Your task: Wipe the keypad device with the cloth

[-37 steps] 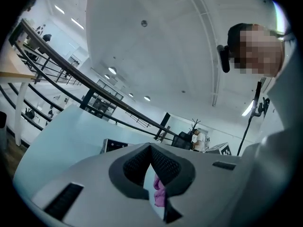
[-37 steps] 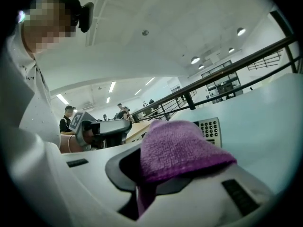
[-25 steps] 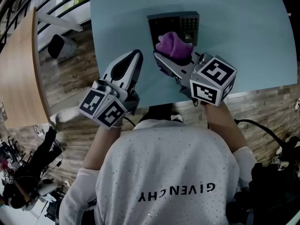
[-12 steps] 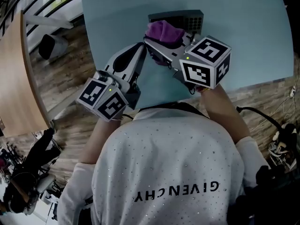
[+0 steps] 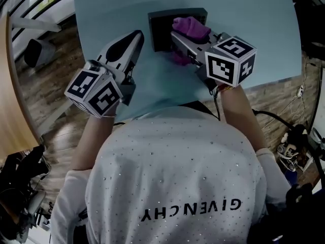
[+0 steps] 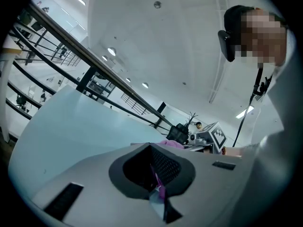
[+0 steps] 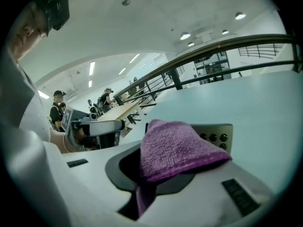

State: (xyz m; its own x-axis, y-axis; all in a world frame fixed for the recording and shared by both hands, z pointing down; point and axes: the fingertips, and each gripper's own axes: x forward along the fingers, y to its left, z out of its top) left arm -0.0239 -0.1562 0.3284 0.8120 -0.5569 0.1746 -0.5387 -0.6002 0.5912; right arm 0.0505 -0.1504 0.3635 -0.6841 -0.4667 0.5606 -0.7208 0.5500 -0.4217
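The person stood bent over the pale blue tabletop [image 5: 264, 19] with one tool in each hand. The right hand-held gripper [image 5: 182, 37] had its jaws closed on a purple terry cloth [image 5: 191, 26], and the bunched part of the cloth bulged out past the jaw tips, so that the soft cloth, and not the hard plastic, could meet the surface. The cloth lay on the right part of the dark keypad device [image 5: 161, 30], which sat flat on the tabletop near its far edge. In the right gripper view some round keys showed just beside the cloth, not covered by it, so I judged that the wiping was under way and that this part was not yet reached. The gripper came to the device at a low slant, which I think helped to press the cloth down and slide it. The left hand-held gripper [image 5: 132, 40] had its jaws together and held nothing I could name; only a thin purple shred showed at the seam. Its tip was just beside the left edge of the device, perhaps to stop it from sliding, but I could not tell if it touched.
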